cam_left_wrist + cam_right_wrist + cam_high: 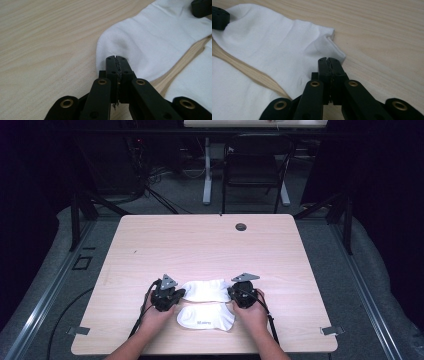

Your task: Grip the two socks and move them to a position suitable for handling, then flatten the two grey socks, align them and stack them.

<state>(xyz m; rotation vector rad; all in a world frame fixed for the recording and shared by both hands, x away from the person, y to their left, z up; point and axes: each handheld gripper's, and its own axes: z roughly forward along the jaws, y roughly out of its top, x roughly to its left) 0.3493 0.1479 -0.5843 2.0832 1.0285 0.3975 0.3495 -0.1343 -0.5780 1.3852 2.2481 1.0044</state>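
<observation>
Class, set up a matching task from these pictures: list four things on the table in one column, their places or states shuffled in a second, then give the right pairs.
Things
1. far sock
2. near sock
3. left tongs
4. round grommet

Places or states
A. set in the tabletop near the far edge
B. pinched at both ends
C. shut on the far sock's left end
D. lying nearest the person, printed mark showing

Pairs: 1-B, 2-D, 3-C, 4-A
</observation>
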